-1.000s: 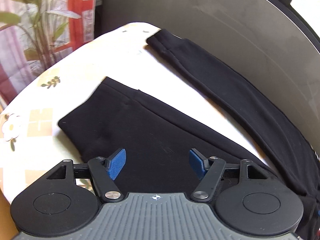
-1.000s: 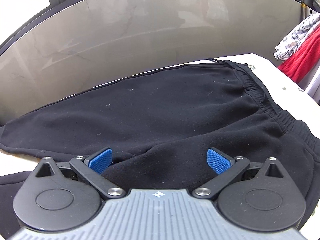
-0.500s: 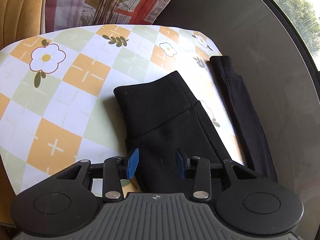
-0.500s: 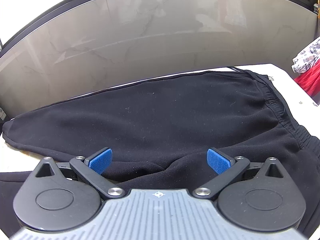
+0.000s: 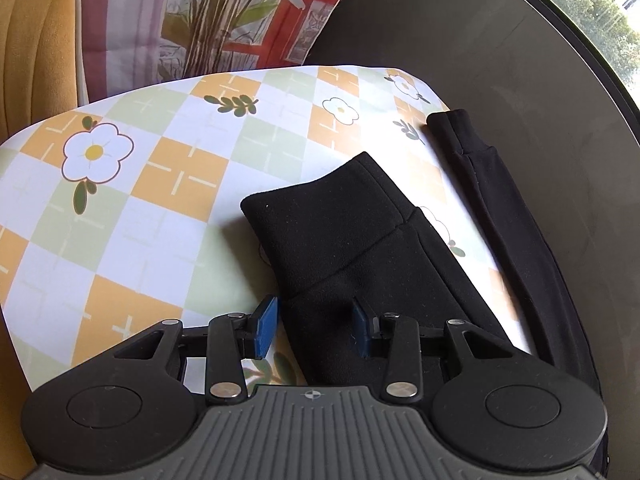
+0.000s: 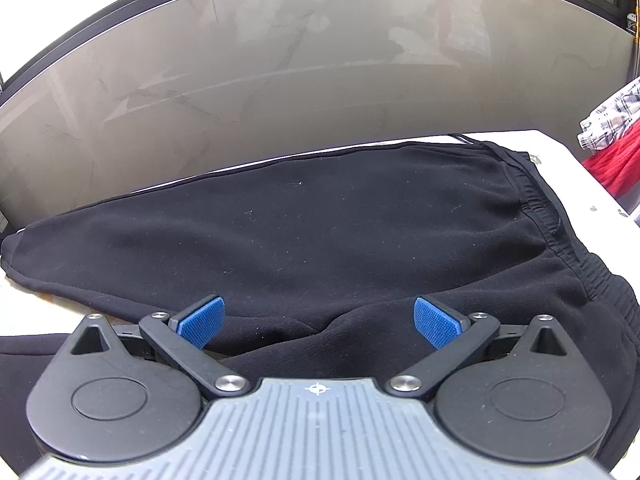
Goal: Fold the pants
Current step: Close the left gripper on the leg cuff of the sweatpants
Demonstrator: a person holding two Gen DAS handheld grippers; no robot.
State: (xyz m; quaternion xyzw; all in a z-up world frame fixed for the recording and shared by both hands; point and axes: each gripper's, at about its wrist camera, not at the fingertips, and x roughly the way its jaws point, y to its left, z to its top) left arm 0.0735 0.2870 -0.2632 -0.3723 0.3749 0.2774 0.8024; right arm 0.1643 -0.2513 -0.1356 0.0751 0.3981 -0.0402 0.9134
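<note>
Pants: we see black pants [image 6: 320, 232] laid flat on the table [image 5: 168, 208], waistband [image 6: 560, 236] at the right edge of the right wrist view, legs running off to the left.
Near leg: its cuff [image 5: 324, 216] lies on the flowered cloth, in front of the left gripper.
Far leg: the other cuff [image 5: 456, 128] lies along the table's far edge, apart from the near one, with bare cloth between.
Left gripper [image 5: 312, 328]: jaws narrowed around the near leg's edge; the left pad sits just outside the fabric. We cannot tell whether the pads press it.
Right gripper [image 6: 318, 322]: jaws wide, hanging over the fabric near the crotch, nothing pinched.
Background: red and plaid clothing [image 6: 612, 148] beyond the table's right end.
</note>
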